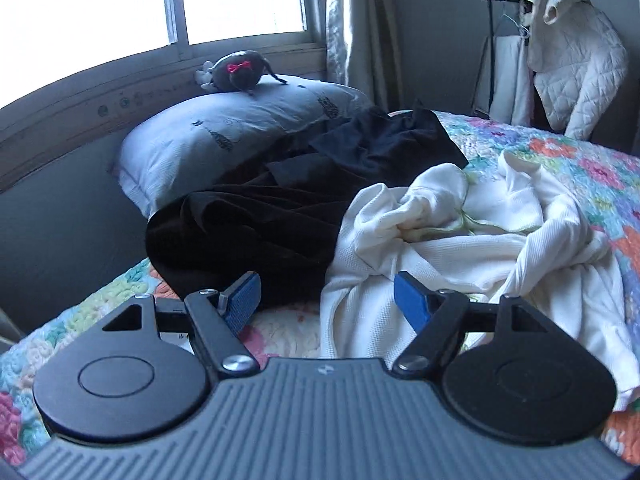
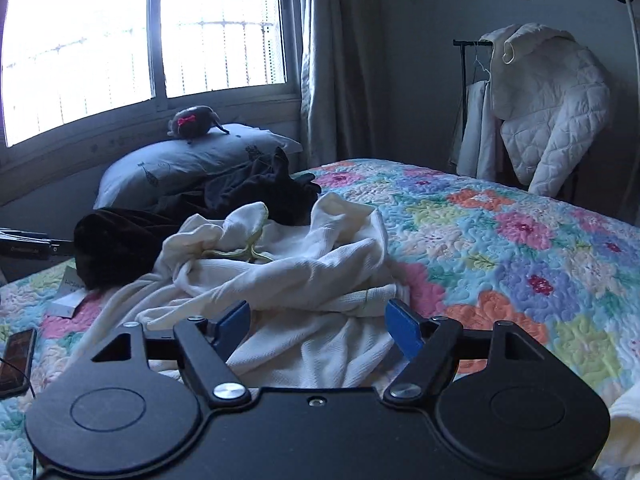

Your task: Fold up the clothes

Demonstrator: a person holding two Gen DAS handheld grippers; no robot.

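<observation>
A crumpled cream-white garment (image 1: 472, 248) lies on the floral quilt (image 1: 580, 168); it also shows in the right wrist view (image 2: 304, 264). A heap of black clothes (image 1: 280, 208) lies behind it to the left, against the pillow, and shows in the right wrist view too (image 2: 224, 208). My left gripper (image 1: 326, 300) is open and empty, hovering at the near edge of both garments. My right gripper (image 2: 318, 324) is open and empty just above the near edge of the white garment.
A grey pillow (image 1: 224, 136) with a plush toy (image 1: 240, 70) sits under the window. A white quilted jacket (image 2: 548, 108) hangs on a rack beyond the bed. A phone (image 2: 16, 360) and a paper tag (image 2: 70, 292) lie on the quilt (image 2: 500, 240) at left.
</observation>
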